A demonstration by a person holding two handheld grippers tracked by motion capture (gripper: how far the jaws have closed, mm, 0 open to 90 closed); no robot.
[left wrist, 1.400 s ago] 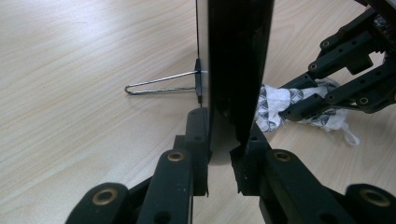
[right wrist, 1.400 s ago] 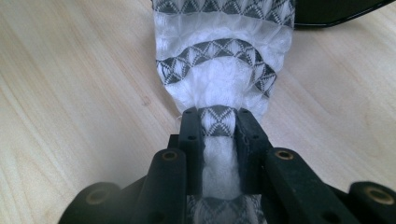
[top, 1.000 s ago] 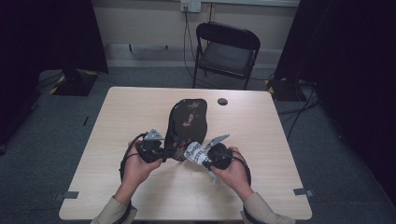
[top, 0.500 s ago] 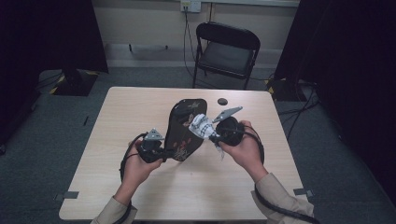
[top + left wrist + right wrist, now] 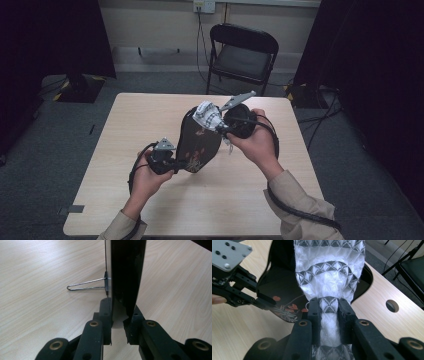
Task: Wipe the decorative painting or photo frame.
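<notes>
A flat black pouch with a floral print [image 5: 197,145] stands on edge above the table [image 5: 145,115]. My left gripper [image 5: 176,163] is shut on its lower edge. In the left gripper view the jaws [image 5: 120,315] pinch the thin black edge [image 5: 127,270], and a wire loop [image 5: 85,285] sticks out of it. My right gripper [image 5: 220,126] is shut on a white sock with grey triangle bands [image 5: 207,114], held at the pouch's top. In the right gripper view the sock [image 5: 329,270] runs up from the gripper [image 5: 329,306], over the pouch [image 5: 279,275] and beside the left gripper [image 5: 265,302].
A round hole [image 5: 392,305] is cut in the tabletop beyond the pouch. A black folding chair [image 5: 242,55] stands behind the table's far edge. Cables trail from both grippers over the table, and more lie on the floor at the right.
My right gripper has risen from low beside the left gripper to the pouch's top, carrying the sock. The left gripper and the pouch's lower edge have stayed in place.
</notes>
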